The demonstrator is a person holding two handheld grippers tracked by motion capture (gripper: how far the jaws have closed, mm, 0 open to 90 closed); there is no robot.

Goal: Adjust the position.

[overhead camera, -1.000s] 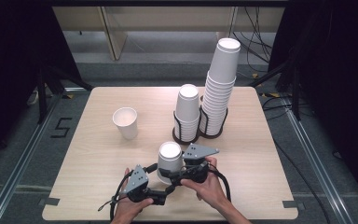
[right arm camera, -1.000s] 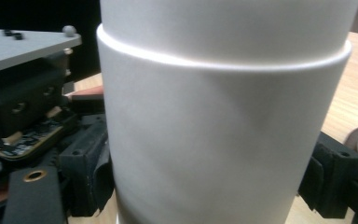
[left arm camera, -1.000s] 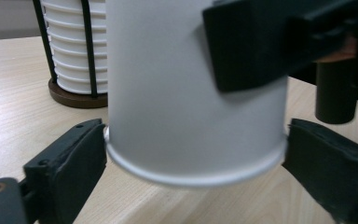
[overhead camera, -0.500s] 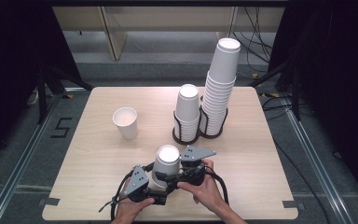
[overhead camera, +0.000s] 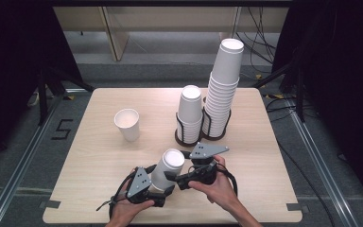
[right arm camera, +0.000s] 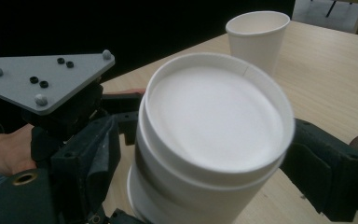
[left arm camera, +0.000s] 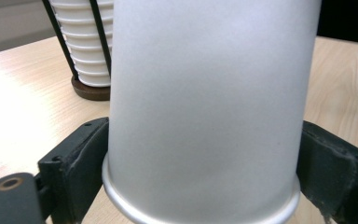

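Two white paper cups nested bottom-up (overhead camera: 170, 165) hang tilted above the table's front centre, held between both grippers. My left gripper (overhead camera: 162, 183) has just been closing, and its jaws now press on both sides of the lower cup (left arm camera: 205, 116) near the rim. My right gripper (overhead camera: 176, 172) comes in from the right, shut around the upper cup (right arm camera: 214, 121), which sits a little raised off the lower one. In the right gripper view the left gripper's grey plate (right arm camera: 46, 77) shows just behind the cups.
A single upright paper cup (overhead camera: 127, 124) stands left of centre on the wooden table (overhead camera: 99, 156). Two black wire holders at the back hold a short cup stack (overhead camera: 189, 113) and a tall one (overhead camera: 223, 90).
The left gripper's jaws have closed onto the cups. The cups have tipped over more towards the left gripper, and the right hand has lifted slightly.
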